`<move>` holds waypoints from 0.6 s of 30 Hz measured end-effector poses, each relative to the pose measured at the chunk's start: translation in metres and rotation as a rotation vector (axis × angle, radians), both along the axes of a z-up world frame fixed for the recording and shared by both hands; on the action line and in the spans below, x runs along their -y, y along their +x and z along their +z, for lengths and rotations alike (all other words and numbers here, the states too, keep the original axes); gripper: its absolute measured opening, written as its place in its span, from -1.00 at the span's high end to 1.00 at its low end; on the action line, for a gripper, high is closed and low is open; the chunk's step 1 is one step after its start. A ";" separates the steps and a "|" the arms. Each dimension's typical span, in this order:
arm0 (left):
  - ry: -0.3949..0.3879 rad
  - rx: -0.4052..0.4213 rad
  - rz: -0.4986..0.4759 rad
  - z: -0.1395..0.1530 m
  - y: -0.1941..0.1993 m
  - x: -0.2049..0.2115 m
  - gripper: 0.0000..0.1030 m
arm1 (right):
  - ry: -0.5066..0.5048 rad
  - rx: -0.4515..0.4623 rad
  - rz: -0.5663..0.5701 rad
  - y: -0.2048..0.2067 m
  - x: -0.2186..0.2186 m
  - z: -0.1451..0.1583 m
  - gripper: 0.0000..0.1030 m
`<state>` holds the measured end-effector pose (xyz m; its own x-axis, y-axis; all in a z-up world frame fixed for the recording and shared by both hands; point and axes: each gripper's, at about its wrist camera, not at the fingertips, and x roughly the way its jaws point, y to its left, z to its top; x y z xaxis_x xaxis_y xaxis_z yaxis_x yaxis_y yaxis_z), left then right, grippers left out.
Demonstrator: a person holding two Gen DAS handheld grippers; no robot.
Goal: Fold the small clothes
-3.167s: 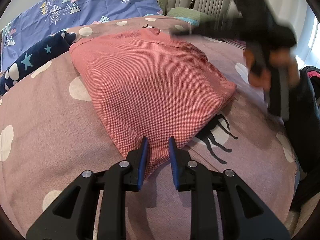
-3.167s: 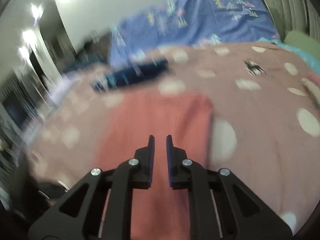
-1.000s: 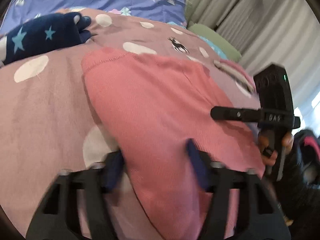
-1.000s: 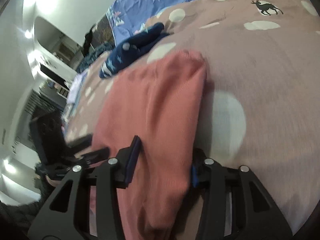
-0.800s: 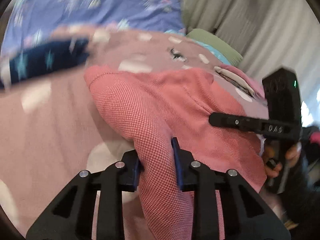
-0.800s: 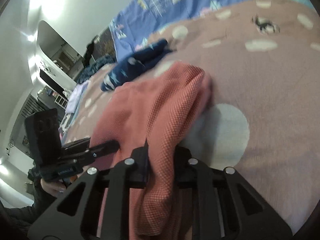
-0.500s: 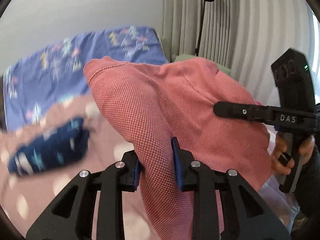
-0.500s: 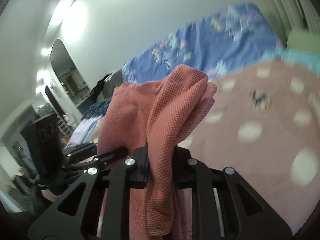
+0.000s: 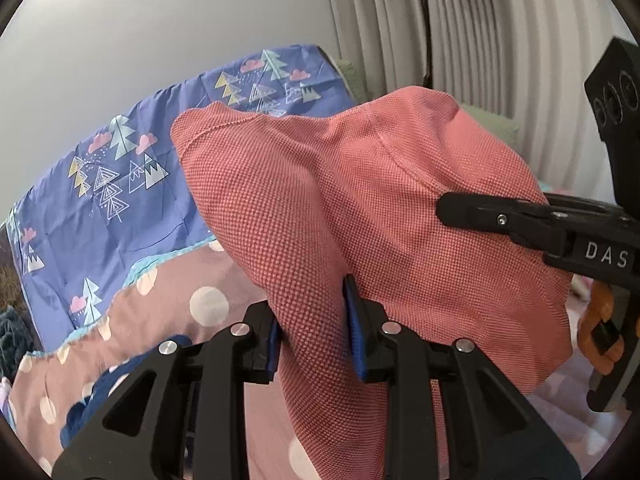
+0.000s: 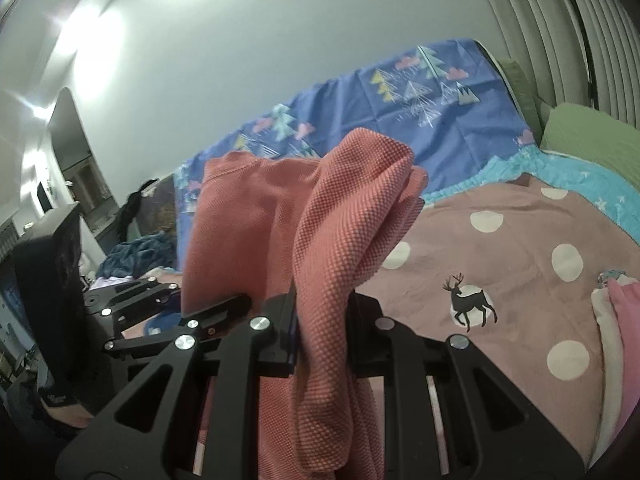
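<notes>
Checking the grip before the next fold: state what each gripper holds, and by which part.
Both hold the coral knit garment: the left gripper and the right gripper each pinch a bunched fold of it.

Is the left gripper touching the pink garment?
Touching. The left wrist view shows the left gripper with both blue pads pressed on a pinched fold of the pink garment, which hangs lifted between them.

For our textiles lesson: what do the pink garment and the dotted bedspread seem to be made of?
Pink garment: probably a waffle or piqué knit, matte; a fine grid of raised cells shows and it drapes softly. Bedspread: seemingly smooth printed woven cloth, matte; flat dots, no visible texture.
</notes>
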<state>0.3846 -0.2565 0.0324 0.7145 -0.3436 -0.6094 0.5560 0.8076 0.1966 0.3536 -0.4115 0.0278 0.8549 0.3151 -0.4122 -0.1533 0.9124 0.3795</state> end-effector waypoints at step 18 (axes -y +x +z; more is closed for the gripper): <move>0.194 -0.190 0.172 -0.172 0.061 -0.005 -0.11 | -0.145 -0.346 -0.274 0.053 0.022 -0.158 -0.05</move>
